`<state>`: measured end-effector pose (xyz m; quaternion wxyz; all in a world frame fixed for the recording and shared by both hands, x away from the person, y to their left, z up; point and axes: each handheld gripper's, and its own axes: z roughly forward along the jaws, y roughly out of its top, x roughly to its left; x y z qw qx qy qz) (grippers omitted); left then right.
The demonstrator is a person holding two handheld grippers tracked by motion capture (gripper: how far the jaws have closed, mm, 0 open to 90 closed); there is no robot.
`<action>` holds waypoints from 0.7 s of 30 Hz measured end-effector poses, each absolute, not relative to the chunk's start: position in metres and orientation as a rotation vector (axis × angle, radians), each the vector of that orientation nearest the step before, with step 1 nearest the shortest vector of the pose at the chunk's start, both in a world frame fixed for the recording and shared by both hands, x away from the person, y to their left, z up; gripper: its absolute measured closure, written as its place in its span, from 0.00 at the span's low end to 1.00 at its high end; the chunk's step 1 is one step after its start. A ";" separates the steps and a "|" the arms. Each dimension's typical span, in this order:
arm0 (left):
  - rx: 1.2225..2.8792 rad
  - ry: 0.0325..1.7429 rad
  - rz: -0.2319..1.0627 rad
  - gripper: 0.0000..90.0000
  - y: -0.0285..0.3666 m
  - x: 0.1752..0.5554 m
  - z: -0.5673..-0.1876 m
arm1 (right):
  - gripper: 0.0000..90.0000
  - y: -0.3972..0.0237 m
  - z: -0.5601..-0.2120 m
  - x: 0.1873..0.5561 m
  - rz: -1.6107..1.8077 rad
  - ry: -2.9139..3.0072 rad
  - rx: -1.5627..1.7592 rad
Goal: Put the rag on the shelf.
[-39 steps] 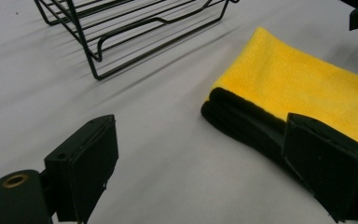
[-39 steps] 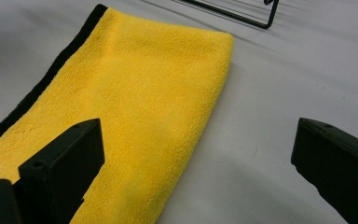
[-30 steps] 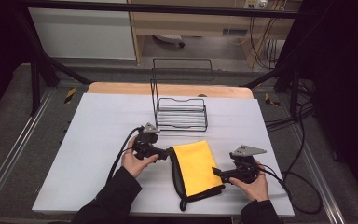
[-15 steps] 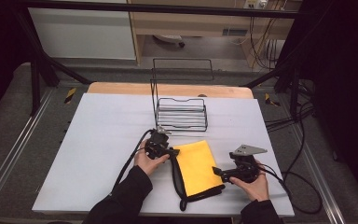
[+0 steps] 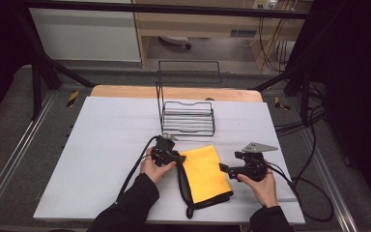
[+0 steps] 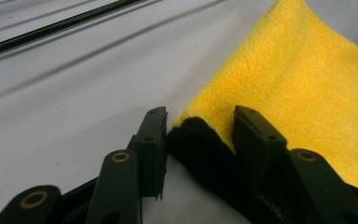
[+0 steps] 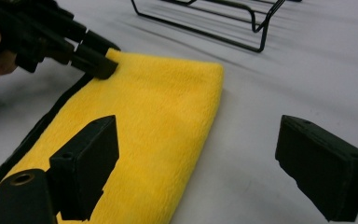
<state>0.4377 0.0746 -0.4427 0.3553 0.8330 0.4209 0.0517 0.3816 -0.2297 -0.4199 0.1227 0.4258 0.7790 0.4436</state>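
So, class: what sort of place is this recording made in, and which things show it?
Probably a lab or recording workspace: a table inside a black metal frame, trailing cables, and a handheld gripper.

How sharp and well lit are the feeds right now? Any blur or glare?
High view: table evenly lit, no glare, surroundings dark, picture slightly soft. Left gripper view: cloth corner crisp between the jaws, the rack wire behind soft. Right gripper view: left gripper and rack blurred, near jaws fairly sharp.
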 end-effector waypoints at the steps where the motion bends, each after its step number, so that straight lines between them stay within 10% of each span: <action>1: 2.153 1.088 0.133 0.63 0.074 0.438 -0.443 | 0.19 -0.228 -0.420 0.387 1.291 2.270 1.246; 21: 2.144 1.077 0.122 0.83 0.072 0.435 -0.444 | 0.63 -0.195 -0.449 0.455 1.165 2.421 1.298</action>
